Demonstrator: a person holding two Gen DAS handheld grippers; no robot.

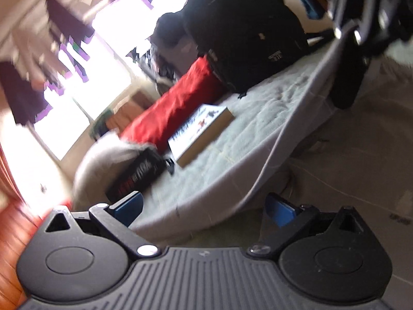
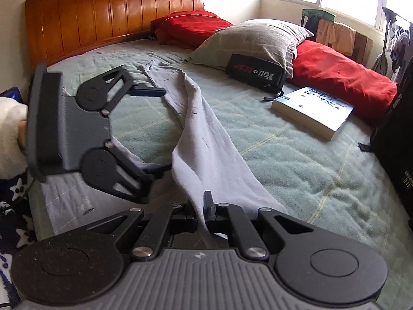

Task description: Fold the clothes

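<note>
A pale lilac-grey garment (image 2: 198, 134) lies in a long twisted strip across the green blanket (image 2: 296, 160) on the bed. My right gripper (image 2: 204, 206) is shut on its near end, and the cloth runs down between the fingers. My left gripper (image 2: 155, 129) comes in from the left, rolled on its side and open, one finger (image 2: 155, 168) at the strip's edge. In the blurred, tilted left wrist view my left gripper (image 1: 204, 209) is wide open with blue pads (image 1: 129, 208). There the garment (image 1: 227, 193) stretches up to my right gripper (image 1: 346, 33).
A book (image 2: 312, 111), a black pouch (image 2: 255, 73), a grey pillow (image 2: 253, 41) and red pillows (image 2: 340, 75) lie on the far half of the bed. The wooden headboard (image 2: 108, 15) stands behind. A black bag (image 2: 402, 142) sits at the right edge. A person's fleecy sleeve (image 2: 10, 134) is at the left.
</note>
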